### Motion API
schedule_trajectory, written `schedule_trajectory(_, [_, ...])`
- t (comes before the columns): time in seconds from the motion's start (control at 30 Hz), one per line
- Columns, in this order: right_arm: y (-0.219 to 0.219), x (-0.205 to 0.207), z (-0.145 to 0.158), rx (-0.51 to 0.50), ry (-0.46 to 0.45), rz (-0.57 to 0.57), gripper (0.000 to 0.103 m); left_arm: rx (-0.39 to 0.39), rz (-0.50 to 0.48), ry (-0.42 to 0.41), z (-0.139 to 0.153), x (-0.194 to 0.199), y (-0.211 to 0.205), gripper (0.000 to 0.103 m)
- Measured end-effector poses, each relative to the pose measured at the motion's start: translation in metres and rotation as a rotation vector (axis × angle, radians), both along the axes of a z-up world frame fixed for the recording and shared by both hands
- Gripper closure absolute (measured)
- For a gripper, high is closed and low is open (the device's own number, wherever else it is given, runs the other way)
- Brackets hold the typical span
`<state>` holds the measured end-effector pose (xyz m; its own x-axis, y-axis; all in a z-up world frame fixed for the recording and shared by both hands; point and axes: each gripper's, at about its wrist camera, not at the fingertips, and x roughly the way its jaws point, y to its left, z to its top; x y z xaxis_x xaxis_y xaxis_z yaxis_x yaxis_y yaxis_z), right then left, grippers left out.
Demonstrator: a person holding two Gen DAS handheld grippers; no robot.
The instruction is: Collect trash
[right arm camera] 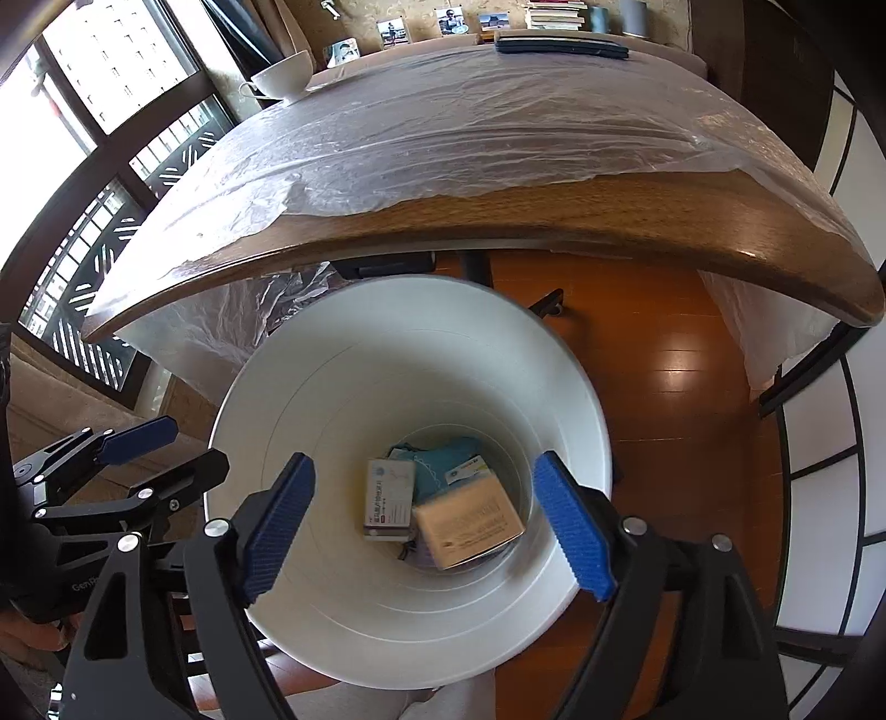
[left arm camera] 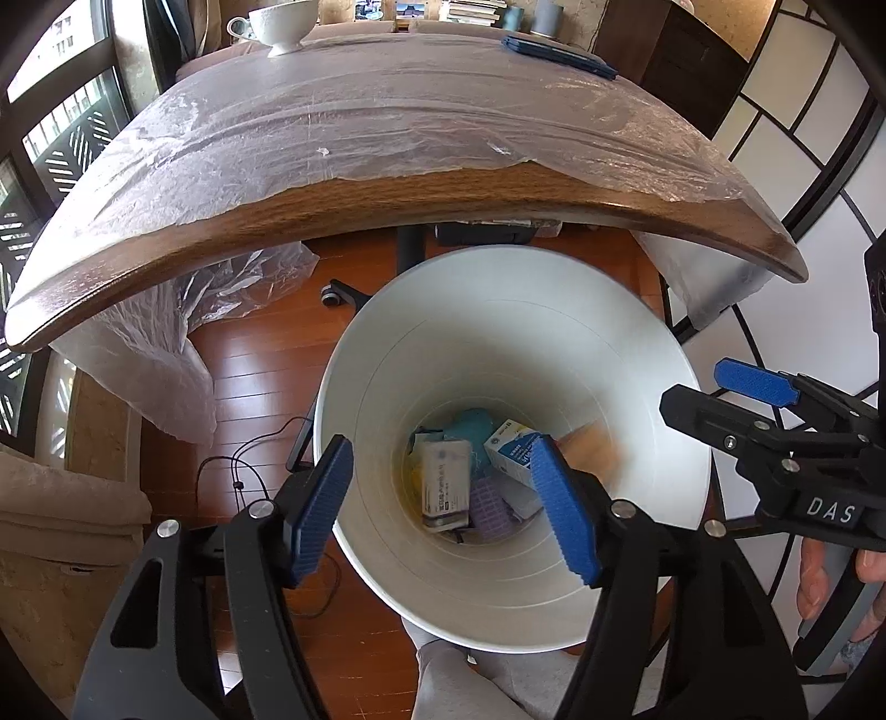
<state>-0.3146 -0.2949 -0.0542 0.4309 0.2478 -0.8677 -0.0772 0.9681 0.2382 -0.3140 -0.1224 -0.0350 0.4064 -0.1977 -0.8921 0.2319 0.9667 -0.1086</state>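
A white trash bin stands on the wooden floor just in front of the table. At its bottom lie several pieces of trash: a white and grey box, a white and blue box, a teal item and a tan box, which shows only as an orange blur in the left wrist view. My left gripper hangs open over the bin's left side with nothing between its pads. My right gripper is open above the bin, also holding nothing.
The wooden table is covered by a plastic sheet and carries a white cup and a flat dark blue item. A cable lies on the floor. A person's grey-clad leg is below the bin.
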Motion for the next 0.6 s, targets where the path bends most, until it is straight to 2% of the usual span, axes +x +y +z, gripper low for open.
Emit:
schedule_trajectory(0.1, [-0.003, 0.0, 0.001, 0.002, -0.003, -0.002, 0.022, -0.005, 0.005, -0.003, 0.004, 0.002, 0.0, 0.035])
schedule_trajectory(0.13, [-0.004, -0.001, 0.003, 0.001, -0.006, -0.003, 0.019, -0.006, 0.006, -0.005, 0.005, 0.002, 0.0, 0.035])
schedule_trajectory(0.33, [-0.012, -0.004, 0.023, -0.02, -0.057, -0.008, 0.013, -0.019, 0.025, -0.024, 0.019, 0.005, 0.002, 0.035])
schedule_trajectory(0.37, [-0.017, -0.003, 0.034, -0.026, -0.084, -0.01, 0.012, -0.022, 0.031, -0.029, 0.022, 0.005, 0.002, 0.035])
schedule_trajectory(0.4, [-0.019, -0.003, 0.038, -0.026, -0.095, -0.013, 0.01, -0.028, 0.04, -0.04, 0.027, 0.006, 0.003, 0.033])
schedule_trajectory(0.5, [-0.029, 0.002, 0.054, -0.02, -0.139, -0.018, 0.009, -0.03, 0.075, -0.089, 0.044, 0.009, 0.008, 0.018])
schedule_trajectory(0.6, [-0.041, 0.014, 0.073, -0.022, -0.191, -0.031, 0.005, -0.029, 0.111, -0.149, 0.064, 0.02, 0.012, 0.016])
